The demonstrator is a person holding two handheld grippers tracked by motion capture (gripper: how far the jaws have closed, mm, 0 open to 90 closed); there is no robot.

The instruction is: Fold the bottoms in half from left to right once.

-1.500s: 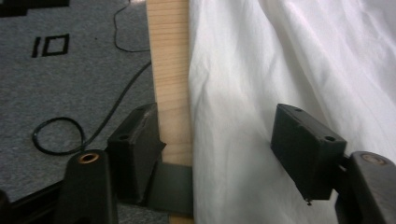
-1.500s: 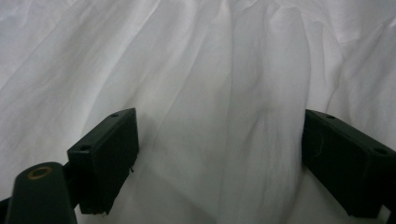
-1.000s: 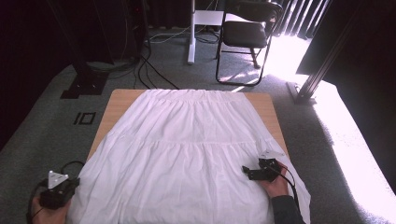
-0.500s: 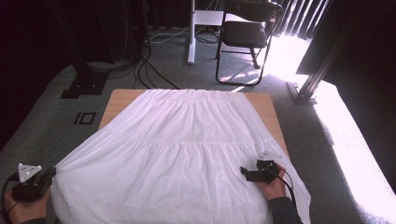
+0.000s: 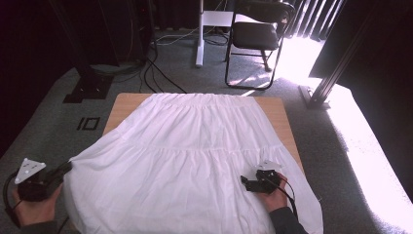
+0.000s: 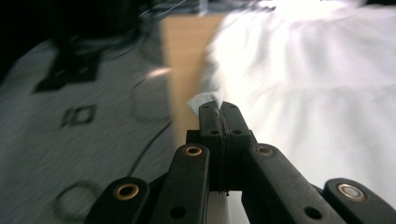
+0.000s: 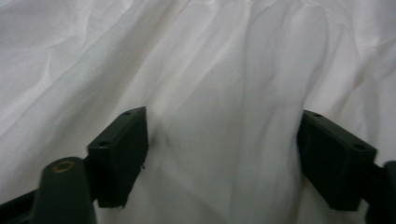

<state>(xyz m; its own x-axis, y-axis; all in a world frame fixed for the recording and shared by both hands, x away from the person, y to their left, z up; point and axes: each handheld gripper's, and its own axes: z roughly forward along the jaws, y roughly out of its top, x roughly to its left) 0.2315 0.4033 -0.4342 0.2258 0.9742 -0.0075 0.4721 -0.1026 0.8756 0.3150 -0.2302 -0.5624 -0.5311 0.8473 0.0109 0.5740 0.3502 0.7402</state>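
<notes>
Left gripper [image 5: 62, 169] pinches the edge of a white skirt [image 5: 195, 161] spread over a wooden table [image 5: 275, 110].

Nearest the person, the left jaws are clamped tight on a fold of the cloth at the table's left side, a tuft poking past the tips. The right gripper [image 5: 247, 183] rests over the skirt's near right part, its jaws wide though just narrowing, nothing pinched between them. Beyond the table stands a black chair [image 5: 258, 36].
</notes>
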